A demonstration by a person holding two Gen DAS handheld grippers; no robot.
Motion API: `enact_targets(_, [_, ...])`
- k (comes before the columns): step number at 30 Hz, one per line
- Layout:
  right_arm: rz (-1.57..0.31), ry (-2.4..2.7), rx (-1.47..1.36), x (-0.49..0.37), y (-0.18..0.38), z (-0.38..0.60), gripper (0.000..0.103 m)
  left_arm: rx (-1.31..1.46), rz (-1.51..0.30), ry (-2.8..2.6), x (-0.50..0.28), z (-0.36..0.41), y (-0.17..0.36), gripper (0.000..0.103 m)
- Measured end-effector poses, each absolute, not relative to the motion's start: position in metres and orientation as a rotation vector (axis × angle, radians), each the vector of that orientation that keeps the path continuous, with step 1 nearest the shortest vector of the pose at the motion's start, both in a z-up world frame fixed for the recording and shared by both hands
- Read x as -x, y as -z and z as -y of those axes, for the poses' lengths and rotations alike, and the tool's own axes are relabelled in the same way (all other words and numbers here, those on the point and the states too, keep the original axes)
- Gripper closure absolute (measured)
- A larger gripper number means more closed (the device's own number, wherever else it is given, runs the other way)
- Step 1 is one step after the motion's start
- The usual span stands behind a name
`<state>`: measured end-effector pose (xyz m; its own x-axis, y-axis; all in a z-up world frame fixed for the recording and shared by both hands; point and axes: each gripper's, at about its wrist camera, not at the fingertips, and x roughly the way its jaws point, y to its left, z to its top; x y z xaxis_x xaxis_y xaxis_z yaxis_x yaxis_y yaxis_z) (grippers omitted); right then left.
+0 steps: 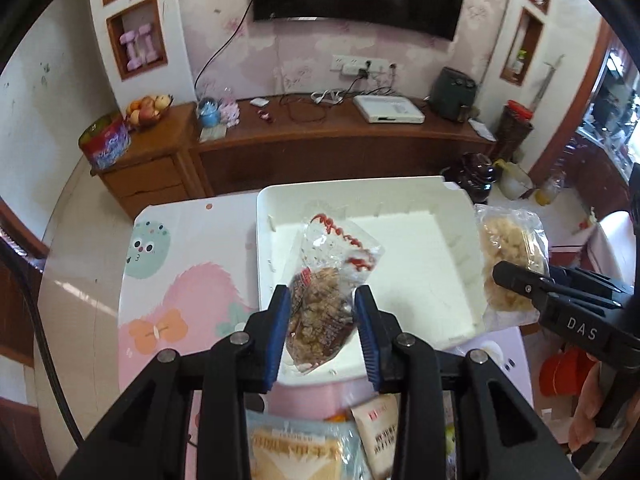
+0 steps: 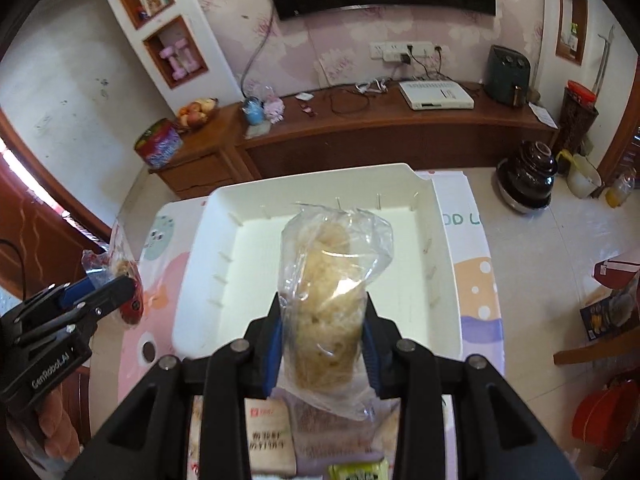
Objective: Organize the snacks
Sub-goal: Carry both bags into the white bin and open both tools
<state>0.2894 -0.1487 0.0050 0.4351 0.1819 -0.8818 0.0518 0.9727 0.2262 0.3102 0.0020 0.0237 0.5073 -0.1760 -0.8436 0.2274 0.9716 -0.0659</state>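
Judged mid-carry: 2 snacks lifted at once, both poised above the white bin [image 1: 420, 196], neither yet dropped in. Left gripper [image 1: 322, 320] seen pinching a clear packet of dark brown snack [image 1: 320, 312], pads pressed against its lower half, printed top flopping forward over the bin's near-left part. Right gripper [image 2: 324, 336] seen clamped on a clear bag of pale puffed snack [image 2: 328, 300], held upright, loose top standing over the bin's middle. From the left wrist view, that pale bag placed at the bin's right rim rather than deep inside.

More packets lying on the pink cartoon table mat [image 1: 180, 280] below both grippers, near the bin's front edge: a beige sachet [image 2: 268, 436], a yellow-green packet [image 2: 358, 470], a pale orange bag [image 1: 296, 452]. Sorting clearly far from finished.

Next move likely needing: lowering each packet past the rim, easing the pads apart 1 at a time, keeping the 2 tools from crossing.

Bin floor shown bare, with small ribs along the inner walls, possibly divider slots; plenty of room inside. Front rim close under both grippers, worth clearing on descent. Table's right edge near the bin's right wall; little margin there for a stray bag.
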Motion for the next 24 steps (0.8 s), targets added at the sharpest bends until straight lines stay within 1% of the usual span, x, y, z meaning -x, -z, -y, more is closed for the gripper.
enact_targets(1, [-1.140,-0.074,-0.242,-0.297,0.003,0.149,0.067,-0.062,-1.009,0.228,-0.319,-0.001,-0.019,0.066])
enact_targets(2, [-1.156,-0.074,-0.248,-0.301,0.007,0.148,0.063,-0.069,-1.010,0.218,-0.319,0.000,-0.014,0.048])
enact_targets(3, [-1.167,-0.077,-0.254,-0.304,0.011,0.147,0.061,-0.076,-1.005,0.200,-0.323,0.000,-0.011,0.036])
enact_targets(4, [-1.172,-0.075,-0.258,-0.305,0.014,0.147,0.053,-0.079,-0.997,0.187,-0.324,0.000,-0.010,0.016])
enact_targets(5, [-1.168,-0.065,-0.256,-0.307,0.017,0.146,0.044,-0.078,-0.971,0.165,-0.327,0.000,-0.010,0.010])
enact_targets(7, [-1.148,-0.055,-0.257,-0.306,0.016,0.147,0.037,-0.072,-0.945,0.151,-0.324,-0.003,-0.007,0.010])
enact_targets(10, [-1.101,-0.050,-0.259,-0.299,0.011,0.147,0.037,-0.052,-0.937,0.164,-0.319,-0.007,-0.004,0.010])
enact_targets(15, [-1.020,-0.030,-0.170,-0.285,-0.003,0.141,0.037,-0.070,-0.947,0.166,-0.305,-0.014,0.001,0.010])
enact_targets(21, [-1.001,-0.052,-0.095,-0.263,-0.018,0.131,0.037,-0.023,-0.986,0.158,-0.285,-0.029,0.001,0.010])
enact_targets(24, [-0.997,-0.072,-0.109,-0.247,-0.024,0.129,0.037,-0.008,-0.991,0.150,-0.270,-0.038,-0.001,0.010])
